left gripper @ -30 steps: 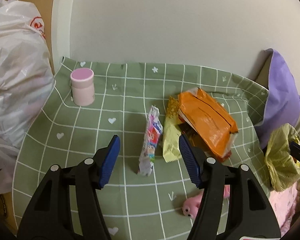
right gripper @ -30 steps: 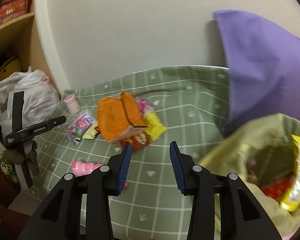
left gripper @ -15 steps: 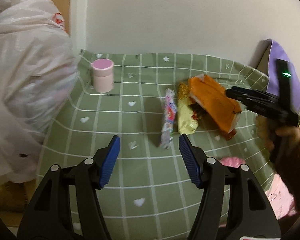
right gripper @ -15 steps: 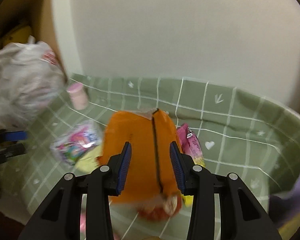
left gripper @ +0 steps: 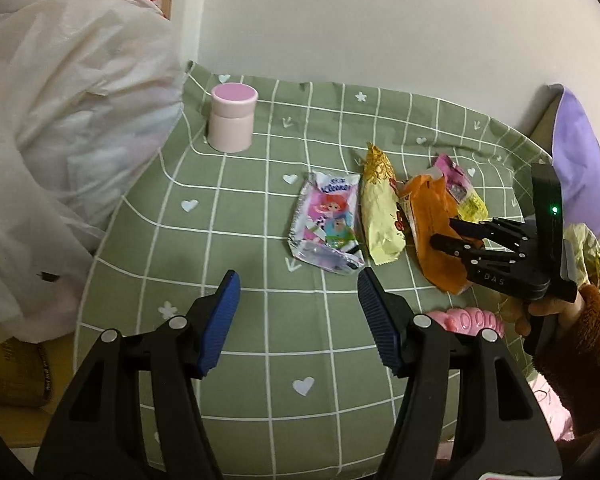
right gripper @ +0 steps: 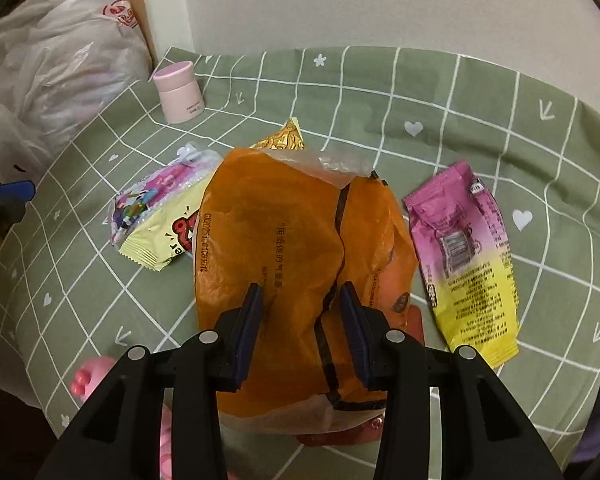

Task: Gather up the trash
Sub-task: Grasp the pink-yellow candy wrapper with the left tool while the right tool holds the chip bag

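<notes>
From the left wrist, the left gripper (left gripper: pixel 299 304) hangs over bare green checked cloth (left gripper: pixel 260 360), its blue pads spread wide with nothing between them; just ahead of the pads lies a cartoon-printed wrapper (left gripper: pixel 326 222), beside it a pale yellow packet (left gripper: pixel 380 216), then the orange bag (left gripper: pixel 432 232) with a pink-and-yellow wrapper (left gripper: pixel 460 188) at its far edge. A pink jar (left gripper: pixel 233 117) stands upright near the cloth's far left corner, close to a white plastic bag (left gripper: pixel 60 120). At the right the right gripper (left gripper: pixel 448 234) reaches over the orange bag, held by a hand (left gripper: pixel 540 312) in a brown fuzzy sleeve (left gripper: pixel 576 356); a pink toy (left gripper: pixel 464 320) lies below it.

From the right wrist, the right gripper (right gripper: pixel 300 320) sits low over the orange bag (right gripper: pixel 300 232) — its jaws have just been closing, and the crumpled bag lies between the pads, though whether they pinch it I cannot tell; the pink-and-yellow wrapper (right gripper: pixel 464 260) lies flat just to the right, the pale yellow packet (right gripper: pixel 160 240) and cartoon-printed wrapper (right gripper: pixel 152 192) to the left, partly tucked under the bag — the pink jar (right gripper: pixel 179 92) stands beyond.
</notes>
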